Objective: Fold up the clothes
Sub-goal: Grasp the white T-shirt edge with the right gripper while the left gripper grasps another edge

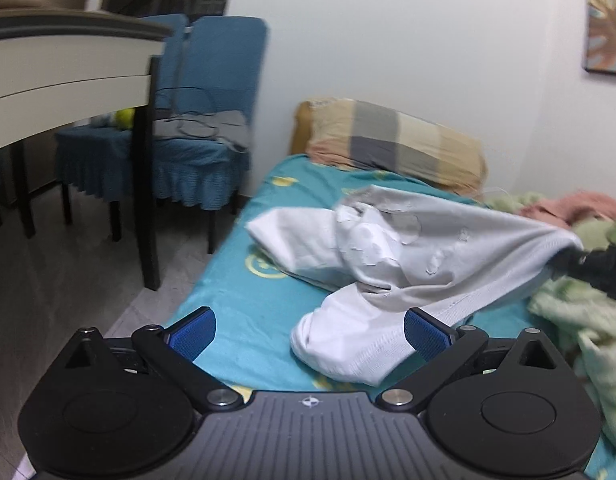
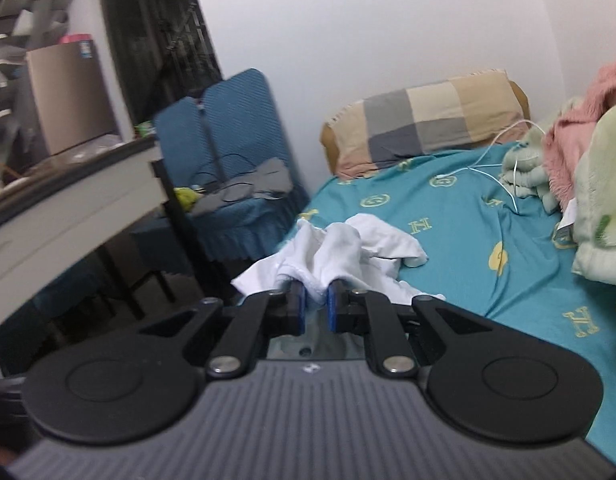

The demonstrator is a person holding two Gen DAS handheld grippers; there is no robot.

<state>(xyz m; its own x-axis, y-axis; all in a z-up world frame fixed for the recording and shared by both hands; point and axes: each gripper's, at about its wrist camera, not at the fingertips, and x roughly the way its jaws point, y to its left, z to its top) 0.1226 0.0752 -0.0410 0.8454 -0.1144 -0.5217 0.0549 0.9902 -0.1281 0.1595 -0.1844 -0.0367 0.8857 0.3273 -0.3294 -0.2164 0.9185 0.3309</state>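
While right tool [image 2: 316, 306] pinches white garment [image 1: 388, 264] | left tool [image 1: 310, 334] wide open, empty | blankets [image 1: 580, 320] beside.

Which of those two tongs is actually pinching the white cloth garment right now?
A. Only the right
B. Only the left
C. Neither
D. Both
A: the right tongs are closed on a bunched edge of the white cloth garment, while the left tongs stand wide open, gripping nothing.

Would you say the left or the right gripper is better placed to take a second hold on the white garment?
Left. The left gripper is open with the white garment lying just ahead of its jaws, while the right gripper is already shut on the garment's edge.
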